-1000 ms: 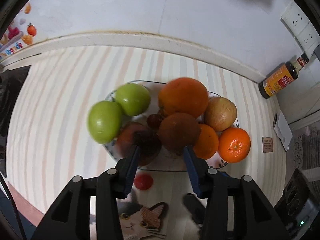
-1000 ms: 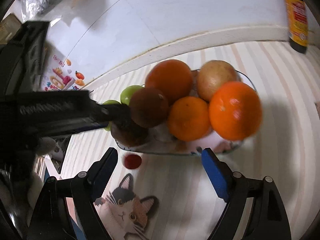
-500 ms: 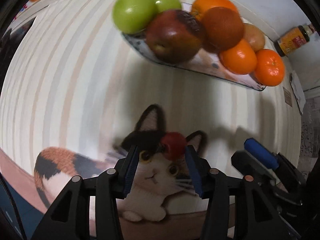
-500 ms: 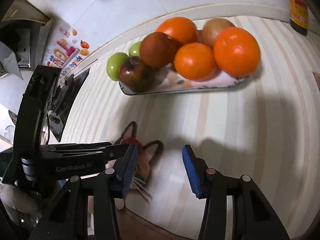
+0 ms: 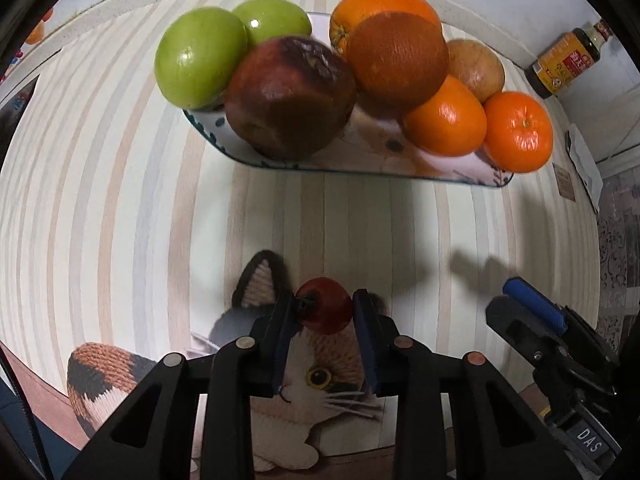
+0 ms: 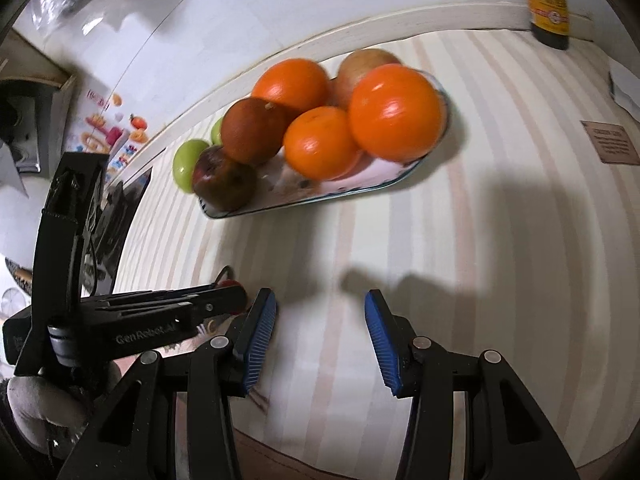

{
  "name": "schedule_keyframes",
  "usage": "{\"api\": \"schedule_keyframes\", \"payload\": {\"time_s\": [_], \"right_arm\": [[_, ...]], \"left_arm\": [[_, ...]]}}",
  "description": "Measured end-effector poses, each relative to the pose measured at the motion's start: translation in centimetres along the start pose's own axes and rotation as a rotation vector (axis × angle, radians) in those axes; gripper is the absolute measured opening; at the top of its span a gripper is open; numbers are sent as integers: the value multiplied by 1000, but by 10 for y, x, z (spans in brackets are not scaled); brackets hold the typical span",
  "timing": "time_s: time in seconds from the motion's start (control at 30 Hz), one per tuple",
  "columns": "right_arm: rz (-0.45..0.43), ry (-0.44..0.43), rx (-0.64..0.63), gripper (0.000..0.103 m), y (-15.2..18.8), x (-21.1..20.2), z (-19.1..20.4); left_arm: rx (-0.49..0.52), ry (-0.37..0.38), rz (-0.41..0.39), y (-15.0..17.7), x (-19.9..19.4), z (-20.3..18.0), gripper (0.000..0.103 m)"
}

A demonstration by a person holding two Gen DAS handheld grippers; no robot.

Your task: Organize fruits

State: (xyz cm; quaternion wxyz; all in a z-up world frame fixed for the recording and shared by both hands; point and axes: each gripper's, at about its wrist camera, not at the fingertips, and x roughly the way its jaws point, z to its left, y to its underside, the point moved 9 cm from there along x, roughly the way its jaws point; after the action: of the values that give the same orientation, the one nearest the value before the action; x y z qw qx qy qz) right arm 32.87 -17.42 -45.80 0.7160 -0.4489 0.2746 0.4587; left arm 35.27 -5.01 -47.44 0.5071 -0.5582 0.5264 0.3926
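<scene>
A small red fruit [image 5: 326,310] with a dark stalk sits over the cat-picture mat [image 5: 320,384], and my left gripper [image 5: 324,306] is shut on it, both pads pressing its sides. Beyond it stands the patterned plate [image 5: 360,170] piled with two green apples [image 5: 198,62], a dark red apple [image 5: 288,98], several oranges [image 5: 444,118] and a brownish fruit [image 5: 478,66]. My right gripper [image 6: 320,308] hovers open over bare striped cloth to the right of the left one, with nothing between its blue pads [image 6: 260,328]. From the right wrist view the red fruit [image 6: 229,283] is mostly hidden.
A dark sauce bottle [image 5: 564,62] stands by the wall at the back right. A small brown card [image 6: 610,142] and white paper [image 5: 584,164] lie at the right. The striped tablecloth [image 6: 500,240] ends at a near edge. A dark device [image 6: 116,204] sits at the far left.
My left gripper dropped from the plate to the cat mat and shut on the small red fruit. My right gripper narrowed from wide and pulled back from the plate.
</scene>
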Motion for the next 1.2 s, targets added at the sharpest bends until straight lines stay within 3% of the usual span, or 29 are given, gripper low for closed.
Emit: {"api": "schedule_keyframes", "payload": {"time_s": [0.37,0.6,0.93,1.0,1.03,1.1,1.2], "right_arm": [[-49,12,61,51,-15,-18,-24],[-68,10,63,51,-24,-25,-31],[-73,15,103,53,-33,-36,-46],[-60,31,114,66,-35,-40,-49],[-56,35,119,78,-38,-43,-49],[-54,67,119,88,-43,-52,-49],[-37,154,83,94,-52,-66,-46]], "left_arm": [[-34,76,-124,-68,-35,-35,27],[-44,100,-92,-84,-15,-58,28],[-90,72,-9,-66,-11,-50,33],[-85,49,-31,-61,-25,-45,51],[-77,37,-42,-59,-32,-44,57],[-58,-6,-80,-54,-52,-35,88],[-41,-84,-134,-47,-81,-20,88]]}}
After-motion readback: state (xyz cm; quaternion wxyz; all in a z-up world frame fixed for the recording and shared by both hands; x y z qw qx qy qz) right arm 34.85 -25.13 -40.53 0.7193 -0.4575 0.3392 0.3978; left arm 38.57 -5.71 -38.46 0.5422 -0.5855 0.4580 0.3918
